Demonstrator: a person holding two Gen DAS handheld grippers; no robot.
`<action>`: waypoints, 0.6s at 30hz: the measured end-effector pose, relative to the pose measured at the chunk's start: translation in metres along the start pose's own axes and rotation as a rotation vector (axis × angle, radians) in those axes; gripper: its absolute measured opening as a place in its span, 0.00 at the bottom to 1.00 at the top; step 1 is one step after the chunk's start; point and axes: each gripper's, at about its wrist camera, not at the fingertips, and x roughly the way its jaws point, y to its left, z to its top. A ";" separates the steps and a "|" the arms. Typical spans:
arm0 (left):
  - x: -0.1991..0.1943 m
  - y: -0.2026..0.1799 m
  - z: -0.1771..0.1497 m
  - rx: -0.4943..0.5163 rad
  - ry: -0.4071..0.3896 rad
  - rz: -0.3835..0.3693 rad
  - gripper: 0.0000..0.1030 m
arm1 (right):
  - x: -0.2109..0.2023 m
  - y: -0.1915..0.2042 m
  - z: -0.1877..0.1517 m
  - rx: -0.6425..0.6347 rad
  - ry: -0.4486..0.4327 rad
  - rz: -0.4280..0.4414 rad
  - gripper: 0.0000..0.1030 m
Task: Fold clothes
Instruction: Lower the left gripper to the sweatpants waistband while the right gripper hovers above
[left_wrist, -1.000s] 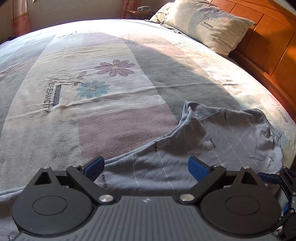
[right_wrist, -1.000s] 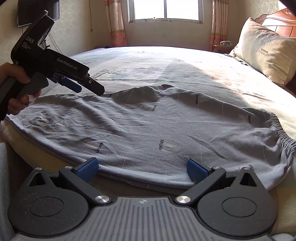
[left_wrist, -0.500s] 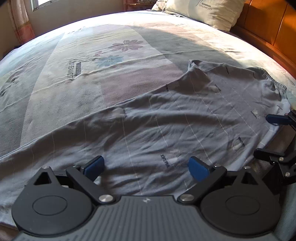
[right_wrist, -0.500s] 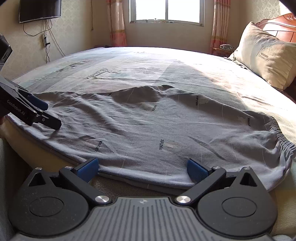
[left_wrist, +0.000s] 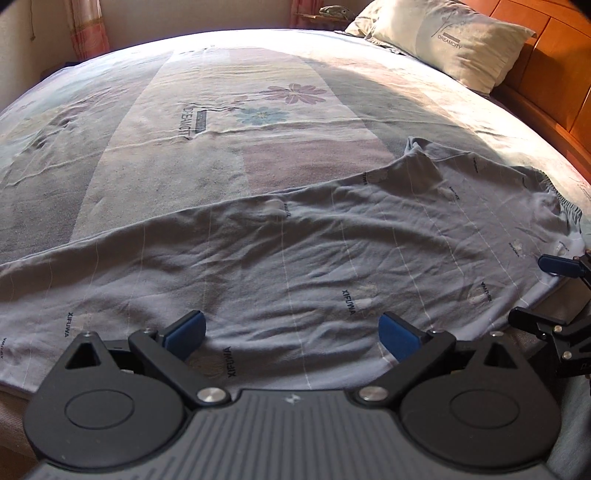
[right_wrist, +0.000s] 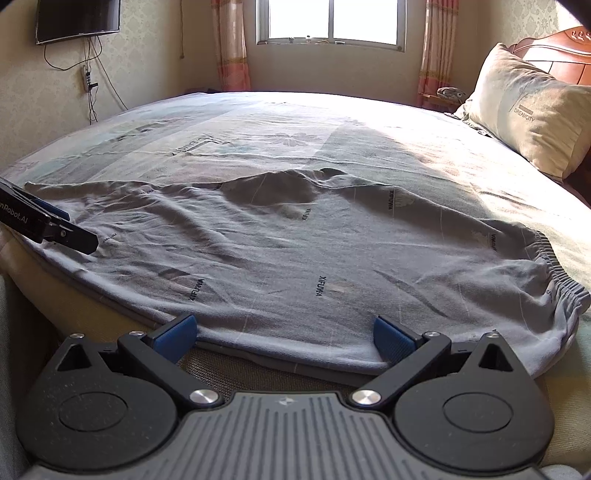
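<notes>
Garment: grey trousers (left_wrist: 332, 251) printed with small "XIFUWA" lettering lie spread flat along the near edge of the bed (left_wrist: 221, 110), elastic waistband (right_wrist: 554, 266) to the right, legs running left.
Left hand-held gripper (left_wrist: 291, 334): jaws spread wide, blue pads (left_wrist: 184, 330) just above the cloth near its front hem, gripping nothing.
Right hand-held gripper (right_wrist: 282, 338): jaws wide apart at the mattress edge, the hem lying between them, nothing clamped.
Bedding: patterned sheet with flower prints; pillow (right_wrist: 528, 114) against the wooden headboard (left_wrist: 546, 55).
Room: window (right_wrist: 332, 20) and wall-mounted screen (right_wrist: 77, 16) behind the bed.
</notes>
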 end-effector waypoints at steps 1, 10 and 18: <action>0.002 -0.002 0.000 0.020 0.014 0.007 0.97 | -0.003 -0.002 0.004 0.020 0.001 0.010 1.00; -0.015 -0.059 0.078 0.159 -0.055 -0.176 0.97 | 0.000 -0.045 0.027 0.058 -0.027 -0.185 1.00; 0.055 -0.121 0.133 0.090 -0.001 -0.403 0.97 | 0.011 -0.069 0.003 0.168 -0.008 -0.149 1.00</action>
